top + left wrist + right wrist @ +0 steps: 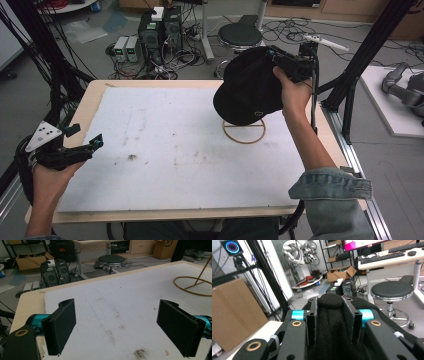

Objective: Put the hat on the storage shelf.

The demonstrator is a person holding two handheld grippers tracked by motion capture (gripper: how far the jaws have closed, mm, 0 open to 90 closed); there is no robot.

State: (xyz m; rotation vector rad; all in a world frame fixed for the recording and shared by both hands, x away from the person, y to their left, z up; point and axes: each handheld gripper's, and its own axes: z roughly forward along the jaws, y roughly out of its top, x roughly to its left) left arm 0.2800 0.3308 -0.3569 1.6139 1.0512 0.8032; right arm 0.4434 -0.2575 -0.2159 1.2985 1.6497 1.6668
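While the right claw (280, 62) is clamped on a black cap (247, 87), the cap hangs from it above a ring stand (244, 132).
Its brim points down toward the white table (165, 145); the left claw (86, 137) gapes apart, well away. Computers (160, 30) and a stool (240, 35) stand beyond.
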